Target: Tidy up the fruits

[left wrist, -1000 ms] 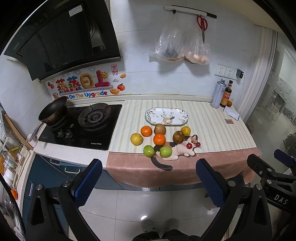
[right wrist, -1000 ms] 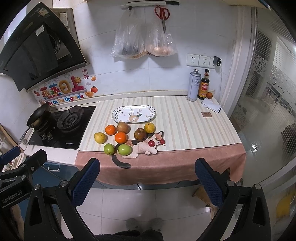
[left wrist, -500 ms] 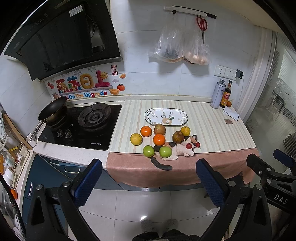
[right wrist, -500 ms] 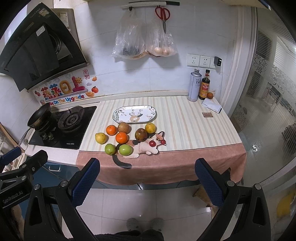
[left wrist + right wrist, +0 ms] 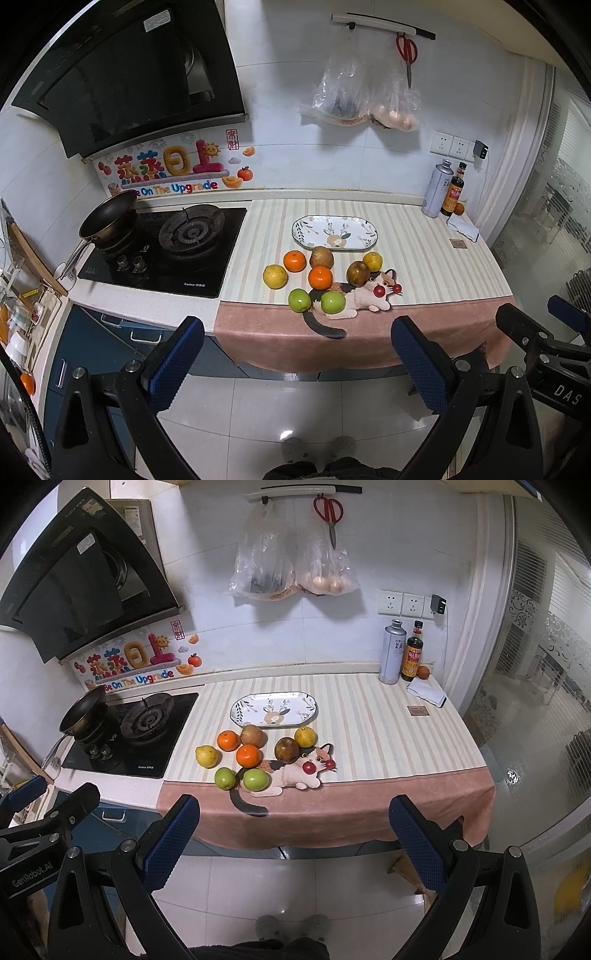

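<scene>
Fruit (image 5: 320,277) lies loose on the counter (image 5: 424,258) just before the bare plate (image 5: 334,232); left gripper (image 5: 295,354) and right gripper (image 5: 293,834) hang wide, empty, well back; views barely shifted in the past second; sorting not begun.

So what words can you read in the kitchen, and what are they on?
"On The Upgrade": colourful wall sticker, beside big Chinese characters; its first word is cut off.
"DAS": right gripper.
"GenRobot.AI": left gripper.
Dark sauce bottle, silver can, stove, hood sticker: too small to read.
</scene>
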Tool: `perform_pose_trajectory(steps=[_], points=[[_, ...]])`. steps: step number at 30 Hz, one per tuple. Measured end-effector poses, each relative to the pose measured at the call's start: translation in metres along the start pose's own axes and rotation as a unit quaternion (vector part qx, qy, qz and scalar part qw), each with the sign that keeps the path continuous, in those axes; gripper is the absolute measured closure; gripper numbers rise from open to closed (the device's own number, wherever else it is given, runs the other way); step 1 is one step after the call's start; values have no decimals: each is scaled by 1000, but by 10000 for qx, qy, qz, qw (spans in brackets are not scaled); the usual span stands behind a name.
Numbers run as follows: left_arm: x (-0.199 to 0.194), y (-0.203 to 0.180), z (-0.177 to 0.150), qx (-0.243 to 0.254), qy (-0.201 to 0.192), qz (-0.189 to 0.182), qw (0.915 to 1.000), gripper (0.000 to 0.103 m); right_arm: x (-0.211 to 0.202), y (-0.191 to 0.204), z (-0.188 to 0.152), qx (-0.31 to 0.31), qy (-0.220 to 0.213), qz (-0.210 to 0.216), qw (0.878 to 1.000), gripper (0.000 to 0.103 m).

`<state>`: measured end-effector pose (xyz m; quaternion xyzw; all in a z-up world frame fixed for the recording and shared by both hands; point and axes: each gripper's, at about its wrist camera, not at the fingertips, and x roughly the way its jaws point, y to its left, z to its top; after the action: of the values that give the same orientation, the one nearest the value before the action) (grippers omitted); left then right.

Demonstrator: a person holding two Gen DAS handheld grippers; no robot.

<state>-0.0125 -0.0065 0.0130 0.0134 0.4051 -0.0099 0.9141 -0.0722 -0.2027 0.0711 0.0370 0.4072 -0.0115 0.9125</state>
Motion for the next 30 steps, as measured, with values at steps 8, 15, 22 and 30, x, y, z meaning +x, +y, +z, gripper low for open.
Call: perform_pose_trajectory(steps=[8,15,22,30], points=[[-1,1,0,-2,-9,-2,10000,0,0,0,0,2,-6,1,10000,0],[-1,1,-1,-5,-4,-10,10000,0,-1,2,0,17,-5,9,10000,0],[-3,0,-1,10,-55,-31,10000,0,-5,3,1,120,-142,-21,9998,0],[20,23,12,106,-489,437,9978,0,26,12,3,483,-390,0,9981,0]])
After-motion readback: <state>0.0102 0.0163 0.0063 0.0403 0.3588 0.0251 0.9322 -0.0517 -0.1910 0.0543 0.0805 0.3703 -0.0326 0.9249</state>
